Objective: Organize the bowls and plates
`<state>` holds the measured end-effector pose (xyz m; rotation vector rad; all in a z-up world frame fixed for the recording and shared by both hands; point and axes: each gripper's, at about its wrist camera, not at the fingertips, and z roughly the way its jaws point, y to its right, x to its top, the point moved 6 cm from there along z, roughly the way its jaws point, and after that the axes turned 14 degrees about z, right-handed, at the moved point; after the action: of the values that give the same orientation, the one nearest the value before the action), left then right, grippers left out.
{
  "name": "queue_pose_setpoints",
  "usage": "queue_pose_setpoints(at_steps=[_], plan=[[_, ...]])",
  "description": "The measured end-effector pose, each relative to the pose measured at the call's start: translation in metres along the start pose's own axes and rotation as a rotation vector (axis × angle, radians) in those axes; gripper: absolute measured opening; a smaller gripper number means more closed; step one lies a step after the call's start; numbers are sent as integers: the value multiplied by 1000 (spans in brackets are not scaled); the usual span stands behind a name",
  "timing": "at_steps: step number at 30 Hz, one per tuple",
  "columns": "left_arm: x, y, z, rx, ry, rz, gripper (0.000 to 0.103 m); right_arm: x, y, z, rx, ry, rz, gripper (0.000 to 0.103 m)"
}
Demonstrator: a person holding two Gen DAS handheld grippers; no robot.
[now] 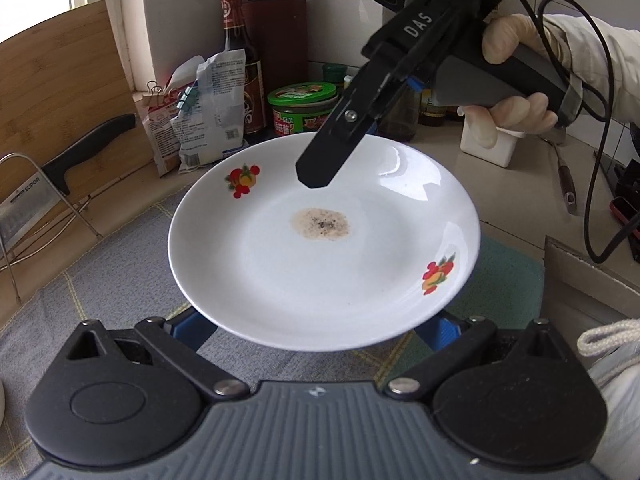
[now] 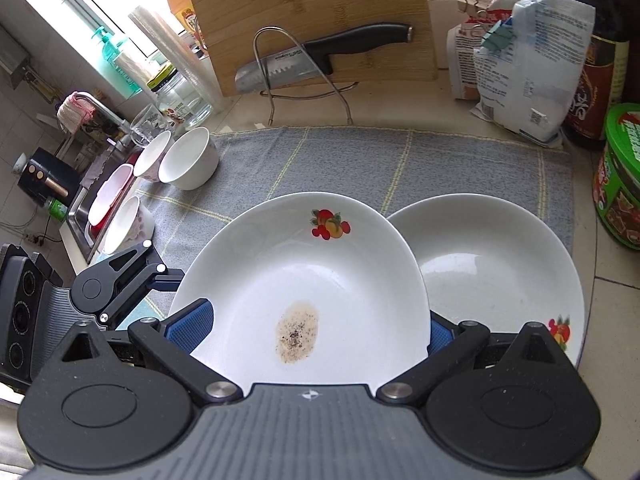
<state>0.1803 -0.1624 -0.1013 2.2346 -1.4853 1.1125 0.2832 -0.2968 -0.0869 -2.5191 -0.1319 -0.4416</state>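
1. A kitchen counter (image 2: 612,292) of pale stone tile, covered in part by a grey cloth (image 2: 320,160) with thin yellow check lines.
2. A bamboo cutting board (image 2: 312,20) stands upright on a wire rack (image 2: 304,80) at the back of the counter, with a black-handled knife (image 2: 320,60) resting across the rack.
3. Daylight from a window (image 2: 52,8) at the left washes out the sill and the white tiled wall (image 1: 180,12).
4. A steel sink (image 2: 80,204) sits at the counter's left end, with a tap (image 2: 100,108) wrapped in a rag above it.
5. Bottles, clipped paper bags (image 2: 520,52) and a green-lidded tub (image 1: 302,108) line the wall, beside a dark knife block (image 1: 274,32).
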Motion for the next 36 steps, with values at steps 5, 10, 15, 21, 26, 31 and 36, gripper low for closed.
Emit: queue_pose_setpoints(at_steps=[5,10,15,21,26,31,36], plan=[[8,5,14,-22,-3,15,102,-2,20,-6,-15,8,31,103],[13,7,24,-36,-8,13,102,-2,34,-9,-18,10,48,103],[17,6,30,-42,-13,15,102,0,44,-7,-21,8,57,103],[20,5,36,-45,-14,17,102,4,52,-5,-24,8,67,103],[21,3,41,-50,-21,14,102,8,57,-2,-26,9,76,103],[24,2,46,-51,-24,23,102,10,64,1,-32,4,83,103],[26,0,50,-54,-28,28,102,11,70,3,-32,1,96,103]])
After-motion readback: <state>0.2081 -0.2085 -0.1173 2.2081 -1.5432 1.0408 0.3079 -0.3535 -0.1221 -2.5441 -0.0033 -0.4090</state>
